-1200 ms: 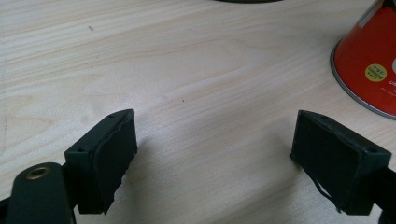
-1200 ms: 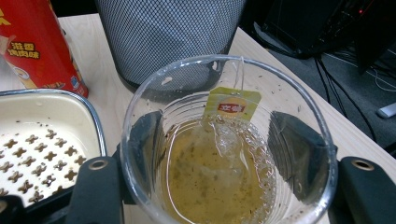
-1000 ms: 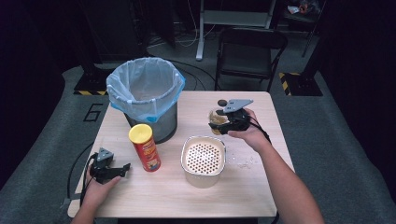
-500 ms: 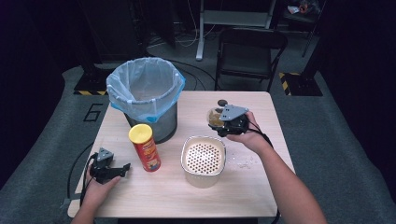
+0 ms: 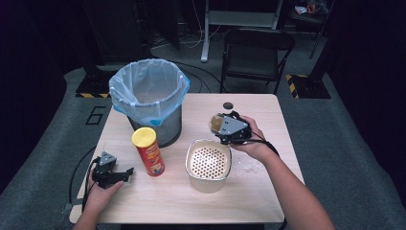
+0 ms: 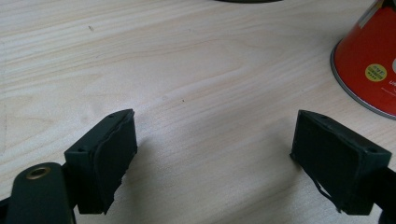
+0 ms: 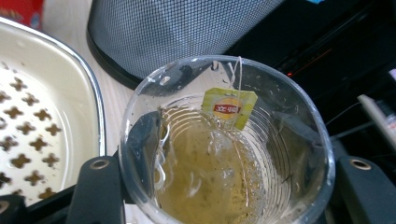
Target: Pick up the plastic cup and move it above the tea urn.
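Note:
My right gripper (image 5: 224,128) is shut on a clear plastic cup (image 7: 224,144) of yellowish tea, held above the table behind the cream strainer bowl (image 5: 208,164). A tea bag tag (image 7: 229,107) on a string hangs inside the cup, and the black jaws press its two sides. The bowl's perforated insert (image 7: 28,135) lies to the left in the right gripper view. My left gripper (image 5: 119,175) rests open on the wooden table (image 6: 187,70) at the front left, nothing between its jaws. A red chip can (image 5: 148,151) with a yellow lid stands just right of it, its base (image 6: 369,60) near the right jaw.
A mesh waste bin (image 5: 149,101) lined with a blue bag stands at the back left of the table (image 5: 249,201). A small dark cap (image 5: 228,105) lies near the far edge. Crumbs or droplets (image 5: 249,167) dot the table right of the bowl. A folding chair (image 5: 256,57) stands behind.
My right gripper has carried the cup down and toward the strainer bowl, turning it so the plate faces up. The left gripper has stayed put.

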